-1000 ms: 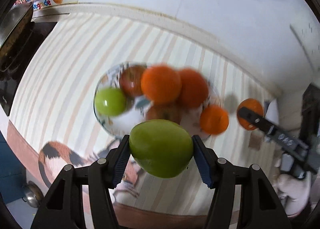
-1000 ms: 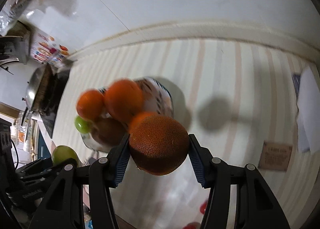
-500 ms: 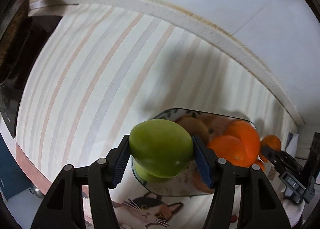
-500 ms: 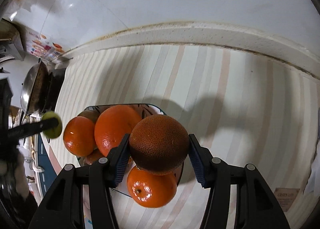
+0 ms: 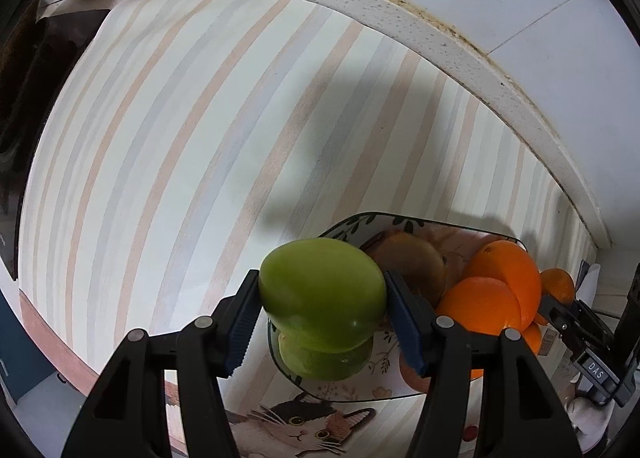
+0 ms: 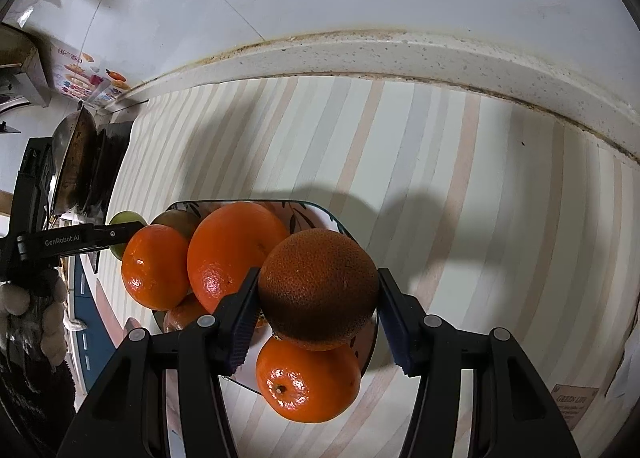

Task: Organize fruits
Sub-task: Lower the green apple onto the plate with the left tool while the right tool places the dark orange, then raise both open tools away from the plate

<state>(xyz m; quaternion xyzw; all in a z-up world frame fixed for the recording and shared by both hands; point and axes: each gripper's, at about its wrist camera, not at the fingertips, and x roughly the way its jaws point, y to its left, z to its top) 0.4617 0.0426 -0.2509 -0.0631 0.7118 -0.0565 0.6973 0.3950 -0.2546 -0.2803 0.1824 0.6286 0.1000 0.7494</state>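
Observation:
My left gripper [image 5: 322, 316] is shut on a green apple [image 5: 320, 296] and holds it over the left edge of a patterned glass plate [image 5: 344, 224]. Another green apple [image 5: 324, 360], brownish fruits [image 5: 416, 268] and oranges [image 5: 504, 278] lie on the plate. My right gripper [image 6: 318, 304] is shut on a dark orange [image 6: 318, 290] above the same plate [image 6: 320, 216], over a bright orange [image 6: 308, 376]. Two more oranges [image 6: 236, 250] sit beside it. The left gripper also shows in the right wrist view [image 6: 120, 234].
The striped counter [image 5: 180, 138] runs to a speckled backsplash ledge [image 5: 440, 34] under a white wall. A stove with a pan [image 6: 76, 162] is at the far left. A cat-print mat [image 5: 304, 424] lies under the plate. A small card [image 6: 574, 404] lies at the right.
Both grippers have moved in closer and lower over the plate with their fruit still held. The plate and its oranges now fill more of the right wrist view.

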